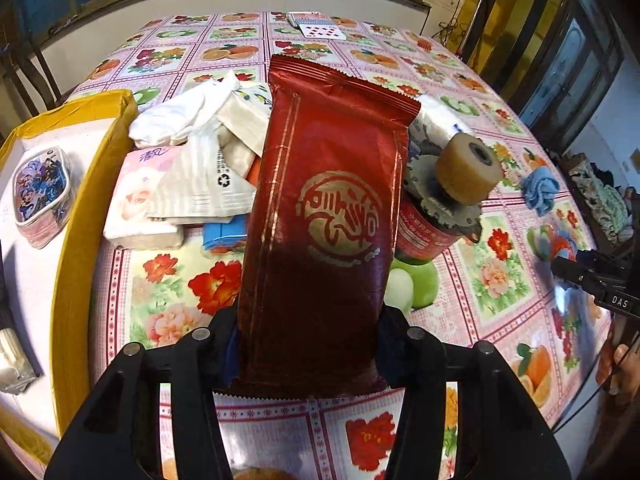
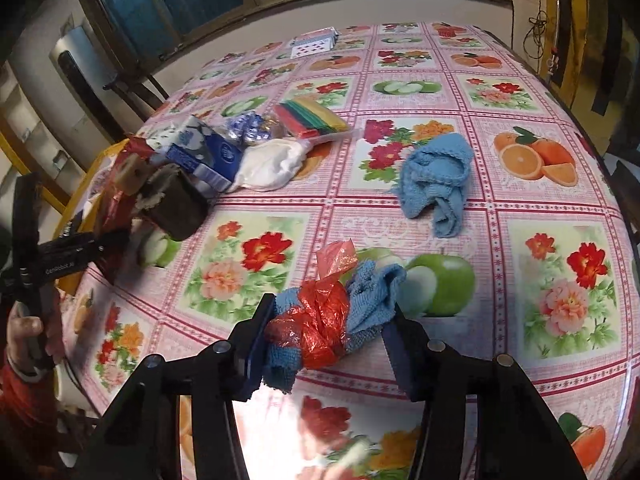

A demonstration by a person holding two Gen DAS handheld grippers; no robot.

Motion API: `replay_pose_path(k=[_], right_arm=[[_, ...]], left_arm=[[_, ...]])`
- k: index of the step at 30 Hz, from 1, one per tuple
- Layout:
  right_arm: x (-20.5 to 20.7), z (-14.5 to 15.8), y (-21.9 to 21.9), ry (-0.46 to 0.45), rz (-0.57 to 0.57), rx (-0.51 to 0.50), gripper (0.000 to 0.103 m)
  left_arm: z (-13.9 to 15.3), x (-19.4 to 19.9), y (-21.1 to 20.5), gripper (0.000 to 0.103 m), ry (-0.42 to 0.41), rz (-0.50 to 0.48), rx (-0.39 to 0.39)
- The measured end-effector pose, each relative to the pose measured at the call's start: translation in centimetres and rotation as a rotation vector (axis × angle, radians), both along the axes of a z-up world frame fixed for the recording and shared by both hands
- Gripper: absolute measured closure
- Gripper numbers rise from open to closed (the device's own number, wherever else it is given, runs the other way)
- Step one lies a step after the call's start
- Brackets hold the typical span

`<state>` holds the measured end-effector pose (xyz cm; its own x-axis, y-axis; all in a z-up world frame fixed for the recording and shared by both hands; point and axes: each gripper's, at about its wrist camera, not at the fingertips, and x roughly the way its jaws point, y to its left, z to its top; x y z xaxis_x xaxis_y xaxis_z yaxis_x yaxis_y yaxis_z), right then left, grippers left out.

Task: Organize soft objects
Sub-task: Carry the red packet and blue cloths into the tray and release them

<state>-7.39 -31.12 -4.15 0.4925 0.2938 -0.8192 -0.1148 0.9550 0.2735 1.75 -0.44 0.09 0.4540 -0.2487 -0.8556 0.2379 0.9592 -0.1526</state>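
Table [image 2: 520, 200]: round, w/ pink checked oilcloth printed w/ fruit & flower panels; fills both views.

Yellow-walled box [image 1: 72, 216]: at table's left edge in left wrist view; white floor; holds a printed tissue pack [image 1: 42, 192] w/ blue cartoon pattern.

Red foil packet [image 1: 324, 216]: long, gold emblem, serrated ends. Clamped at its near end betw. both fingers of left gripper [image 1: 308, 344], raised above the cloth, far end pointing away toward the pile.

Pile of soft goods [image 1: 192, 160]: just right of box; pink-white tissue pack [image 1: 140, 200], white plastic bags, white folded packs, a blue pack under them. In right wrist view same heap shows a blue-white tissue pack [image 2: 200, 148], a white pouch [image 2: 272, 164] & a bag of multicolour cloths [image 2: 312, 116].

Red canister [image 1: 428, 228]: beside pile, topped by a grey toothed disc & a tan roller [image 1: 468, 168]; stands right of the packet.

Loose blue knit cloth [image 2: 436, 180]: crumpled, alone on table, well apart from pile.

Bundle of blue cloth & red plastic film [image 2: 324, 316]: squeezed betw. fingers of right gripper [image 2: 324, 344], just above or on the cloth; cannot tell which.

Playing cards [image 1: 316, 24]: fanned at far edge.

Person's hand [image 2: 28, 336]: red sleeve, on left gripper's handle.
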Motion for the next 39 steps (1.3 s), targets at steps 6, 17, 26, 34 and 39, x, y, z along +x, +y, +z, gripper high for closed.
replay_pose_path(k=[6,17,26,34,39], right_arm=[[-0.7,3.2,4.5,-0.034,0.119,0.144,0.05],[5.9,9.0,22.2,-0.082,0.41,0.226,0.05],[17.3,5.3,38.3,-0.001,0.469,0.131,0.049],[21.7,1.4,42.0,0.045,0.427,0.064,0.039],[21.5,1.9,42.5,0.013,0.442,0.041,0.013]], left_arm=[[2.0,-1.6,1.5,0.054,-0.028,0.001,-0.028],[5.8,0.5,13.1,0.053,-0.075,0.242,0.01],[4.2,5.7,23.2,0.053,-0.007,0.446,0.077],[1.2,8.9,27.1,0.052,0.058,0.455,0.07],[0.5,9.2,28.3,0.049,0.079,0.455,0.025]])
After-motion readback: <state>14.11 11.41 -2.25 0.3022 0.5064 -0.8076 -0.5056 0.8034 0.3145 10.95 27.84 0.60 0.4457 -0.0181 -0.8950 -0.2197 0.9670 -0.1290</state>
